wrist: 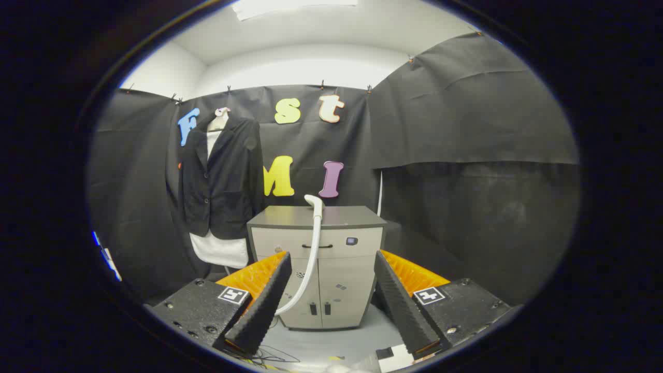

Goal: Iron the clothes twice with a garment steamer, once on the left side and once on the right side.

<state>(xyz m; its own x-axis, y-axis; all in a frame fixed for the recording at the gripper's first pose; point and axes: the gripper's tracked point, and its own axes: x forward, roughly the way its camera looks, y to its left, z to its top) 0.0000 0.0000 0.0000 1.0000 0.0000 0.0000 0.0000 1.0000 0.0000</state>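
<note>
Gripper view: I'm looking straight down my gripper, and its two fingers stand wide apart with nothing between them but open air. Beyond them sits a grey cabinet, and hooked on its front top edge is the garment steamer, its white head resting at the lip and its hose curving down the cabinet front toward my left finger. The steamer is well ahead of the fingertips, not yet touched. Off to the left of the cabinet, against the booth wall, hangs the black jacket on a dress form, with a white garment showing below its hem. Some thin cables lie on the floor just under the fingers.

My read: nothing is done yet, and fetching the steamer comes first. The risks I see from here: the head is slim and rounded, so if I close off-centre it may twist or slip out of the fingers. The hose trails low, and pulling the head away could drag it taut against the cabinet or catch it on my left finger. Swinging across to the jacket, the hose may also foul the cabinet corner. And the jacket hangs loose, so pressing hard could push it aside rather than smooth it.
</note>
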